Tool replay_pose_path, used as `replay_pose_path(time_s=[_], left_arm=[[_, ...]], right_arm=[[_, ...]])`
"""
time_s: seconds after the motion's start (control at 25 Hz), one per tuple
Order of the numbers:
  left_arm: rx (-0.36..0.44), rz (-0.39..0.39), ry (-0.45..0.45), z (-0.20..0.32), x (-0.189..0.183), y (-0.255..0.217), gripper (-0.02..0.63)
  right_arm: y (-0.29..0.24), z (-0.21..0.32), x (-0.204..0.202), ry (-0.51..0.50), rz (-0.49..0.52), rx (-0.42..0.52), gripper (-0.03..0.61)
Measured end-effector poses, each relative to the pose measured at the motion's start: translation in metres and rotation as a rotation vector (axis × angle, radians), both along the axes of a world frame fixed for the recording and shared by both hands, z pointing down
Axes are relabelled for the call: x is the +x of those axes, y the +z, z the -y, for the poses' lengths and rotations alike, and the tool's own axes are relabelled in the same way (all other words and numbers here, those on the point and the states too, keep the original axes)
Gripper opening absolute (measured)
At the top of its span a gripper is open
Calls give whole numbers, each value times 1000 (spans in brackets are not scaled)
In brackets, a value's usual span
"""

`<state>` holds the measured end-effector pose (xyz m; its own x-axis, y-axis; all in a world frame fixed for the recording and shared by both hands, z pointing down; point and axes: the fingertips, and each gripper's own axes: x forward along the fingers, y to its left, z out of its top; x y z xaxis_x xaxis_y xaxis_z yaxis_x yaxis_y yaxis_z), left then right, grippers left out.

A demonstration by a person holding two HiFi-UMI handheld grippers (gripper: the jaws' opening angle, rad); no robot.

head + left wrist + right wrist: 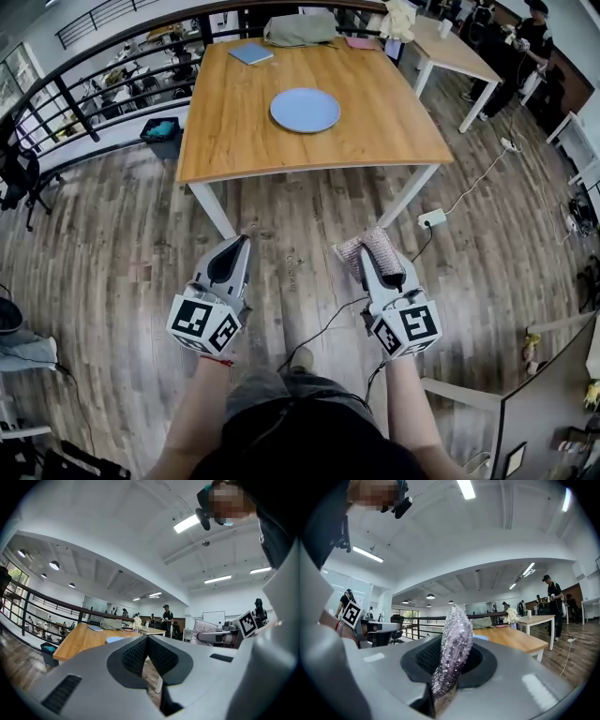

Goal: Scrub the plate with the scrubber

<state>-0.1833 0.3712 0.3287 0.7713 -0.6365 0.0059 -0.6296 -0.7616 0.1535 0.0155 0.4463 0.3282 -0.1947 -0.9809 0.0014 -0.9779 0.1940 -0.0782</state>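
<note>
Plate (305,110), pale blue and round, lies flat near the middle of the wooden desk (234,141), with bare wood all round it. At the far edge of that desk I can see a blue notebook (251,52) to the left, a grey bag (300,28) in the middle and something flat and pink (360,42) to the right. The person stands on the plank floor (122,234), well short of the near edge of the desk, with both arms held out low in front. The left hand-held gripper (236,244) points toward the desk with its jaws pressed together and nothing between them; its own view shows the two ribbed pads meeting at their tips. The right hand-held gripper (373,262) is pinching the scrubber (372,246), a silvery, glittery pad that stands on edge between the jaws and sticks out past their tips. Both tools hang over the floor, well apart from the plate and level with each other. A white power strip (432,218) lies on the floor by the near right leg of the desk, and a cable runs from it to the right. A dark railing (94,70) curves along the far left, and a white table (457,52) stands to the far right with a person in dark clothes (527,39) beside it.
</note>
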Motion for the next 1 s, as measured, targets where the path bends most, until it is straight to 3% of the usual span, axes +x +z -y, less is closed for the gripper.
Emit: replay_pose_path(time_s=[0.12,0.52,0.76,1.0], left_arm=[[-6,15,-9,12,6,-2,-3],[-18,27,-34,73,21,10,-3],[-7,19,47,132,59,8,-3],[4,22,117,204,73,8,-3]], right_arm=[[3,18,13,4,56,7,77],[14,74,36,-4,67,-3,77],[5,123,61,47,52,-1,77],[0,192,67,98,63,9,77]])
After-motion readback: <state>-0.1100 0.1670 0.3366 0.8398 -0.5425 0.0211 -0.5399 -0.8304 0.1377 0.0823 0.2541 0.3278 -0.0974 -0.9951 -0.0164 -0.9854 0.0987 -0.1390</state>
